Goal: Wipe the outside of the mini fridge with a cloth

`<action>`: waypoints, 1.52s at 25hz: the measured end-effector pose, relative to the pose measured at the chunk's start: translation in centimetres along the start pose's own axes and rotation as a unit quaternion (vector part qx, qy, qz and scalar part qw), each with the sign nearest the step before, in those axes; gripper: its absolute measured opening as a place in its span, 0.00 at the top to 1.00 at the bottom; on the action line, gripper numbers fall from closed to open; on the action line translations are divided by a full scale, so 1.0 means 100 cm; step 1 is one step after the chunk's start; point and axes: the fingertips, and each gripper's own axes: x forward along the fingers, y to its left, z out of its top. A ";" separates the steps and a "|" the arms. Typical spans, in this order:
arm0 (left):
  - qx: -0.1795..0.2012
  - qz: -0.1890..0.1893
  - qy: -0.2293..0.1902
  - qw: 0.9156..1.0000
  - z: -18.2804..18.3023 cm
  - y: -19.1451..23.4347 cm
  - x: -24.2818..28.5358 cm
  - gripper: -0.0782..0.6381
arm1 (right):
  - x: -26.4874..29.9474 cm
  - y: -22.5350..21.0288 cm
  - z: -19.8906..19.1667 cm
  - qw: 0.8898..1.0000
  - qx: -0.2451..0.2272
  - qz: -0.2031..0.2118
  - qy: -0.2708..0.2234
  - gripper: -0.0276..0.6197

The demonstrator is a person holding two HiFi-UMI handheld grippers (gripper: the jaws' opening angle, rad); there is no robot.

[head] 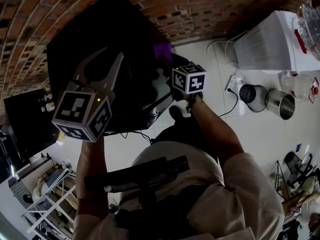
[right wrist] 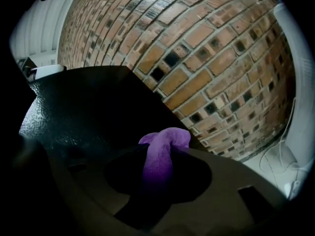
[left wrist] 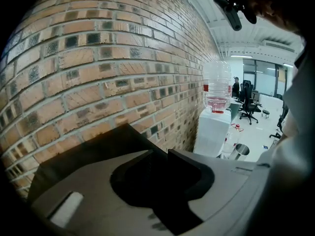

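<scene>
While the right claw (right wrist: pixel 165 150), clamped on the purple cloth (right wrist: pixel 170 137), holds it at the three o'clock edge of the black mini fridge (head: pixel 75 44), the left claw (head: pixel 112 52) stands slightly parted and empty; wiping appears in progress, extent completed indeterminable.

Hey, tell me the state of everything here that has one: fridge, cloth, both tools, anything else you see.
Fridge: upright beside the brick wall.
Cloth: bunched, pinched in the right tool.
Right tool: shut on the cloth.
Left tool: jaws slightly apart, empty.
Bottle: neck down on the dispenser.
Bins: upright, no lids.
</scene>
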 end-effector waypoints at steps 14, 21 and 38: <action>0.003 -0.002 0.003 1.000 0.000 -0.001 0.000 0.78 | 0.041 -0.074 -0.054 0.996 0.007 -0.056 0.065 0.75; 0.003 -0.003 -0.002 1.000 0.002 -0.001 -0.002 0.78 | 0.054 -0.101 -0.073 0.993 0.008 -0.087 0.084 0.75; 0.004 -0.024 -0.023 0.999 0.000 0.002 -0.004 0.78 | -0.024 -0.032 0.016 0.998 -0.035 -0.039 -0.018 0.74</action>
